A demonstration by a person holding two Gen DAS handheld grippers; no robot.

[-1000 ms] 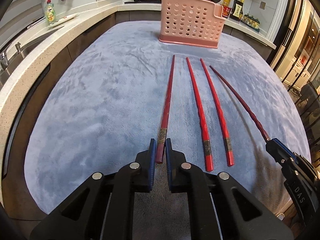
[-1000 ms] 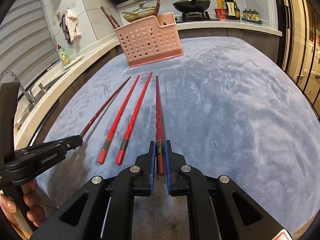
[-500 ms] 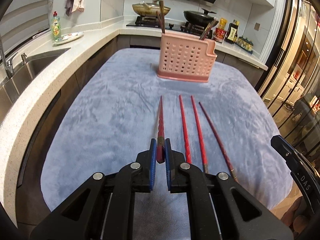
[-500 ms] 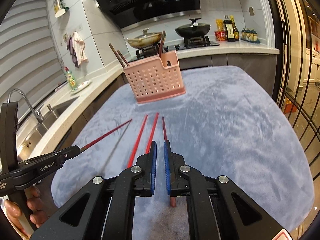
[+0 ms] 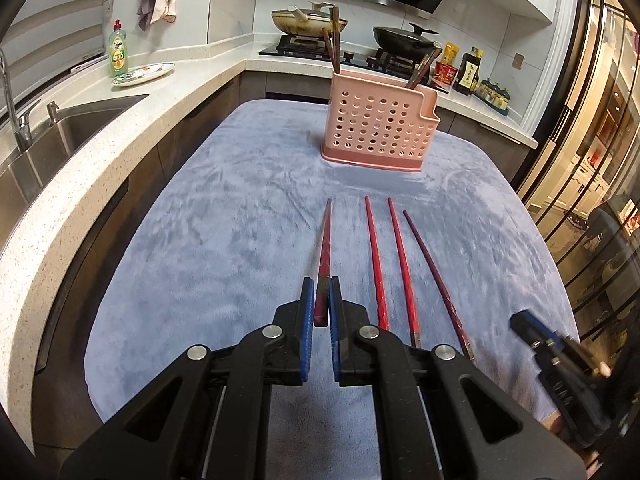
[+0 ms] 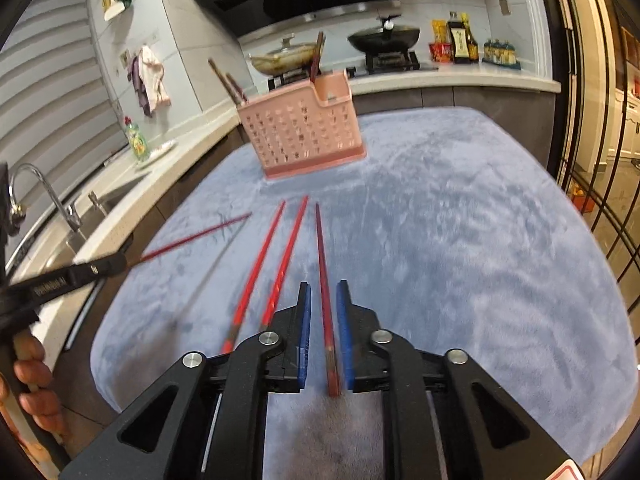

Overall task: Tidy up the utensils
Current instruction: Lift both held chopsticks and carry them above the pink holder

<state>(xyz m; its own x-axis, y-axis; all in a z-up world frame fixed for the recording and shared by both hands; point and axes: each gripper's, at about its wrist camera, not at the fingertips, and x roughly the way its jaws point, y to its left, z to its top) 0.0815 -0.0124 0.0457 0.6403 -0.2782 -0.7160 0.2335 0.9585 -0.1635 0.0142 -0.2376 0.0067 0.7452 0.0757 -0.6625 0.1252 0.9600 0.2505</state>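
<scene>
Both grippers angle downward over the chopsticks [image 5: 394, 264].

wrist views, facing shared pink basket [image 5: 379, 128]

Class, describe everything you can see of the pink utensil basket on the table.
The pink utensil basket looks like moulded plastic. Its front wall is pierced with rows of round holes, its rim steps down to a notch near the right end, and a solid base flares out below. It stands upright at the far end of the blue-grey cloth. Dark chopsticks lean inside it.
</scene>
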